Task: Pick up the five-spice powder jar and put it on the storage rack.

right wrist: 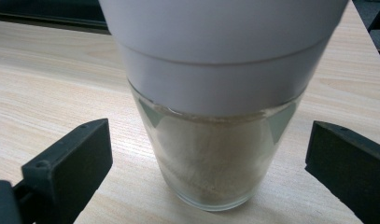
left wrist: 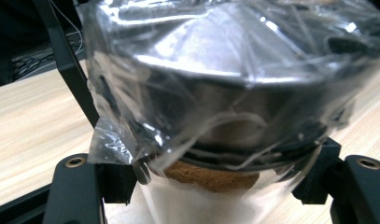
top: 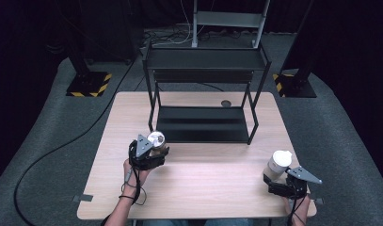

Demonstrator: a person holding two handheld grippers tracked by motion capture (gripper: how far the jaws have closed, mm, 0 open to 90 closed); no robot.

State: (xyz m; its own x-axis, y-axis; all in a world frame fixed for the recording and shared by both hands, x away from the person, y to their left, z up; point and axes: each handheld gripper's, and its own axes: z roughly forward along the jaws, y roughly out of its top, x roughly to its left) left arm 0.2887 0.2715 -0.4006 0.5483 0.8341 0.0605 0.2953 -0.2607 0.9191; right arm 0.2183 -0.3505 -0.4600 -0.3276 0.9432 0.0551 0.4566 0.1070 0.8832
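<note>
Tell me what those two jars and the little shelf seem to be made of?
Left jar: seemingly clear glass, shiny metal-look lid under crinkled plastic film. Right jar: clear glass, see-through walls, matte white, probably plastic cap. Shelf: likely black-painted metal, thin legs.

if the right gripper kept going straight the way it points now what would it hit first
Most likely the glass jar with the white lid: it stands on the table right ahead of the right gripper, between its open fingers, which don't touch it.
</note>
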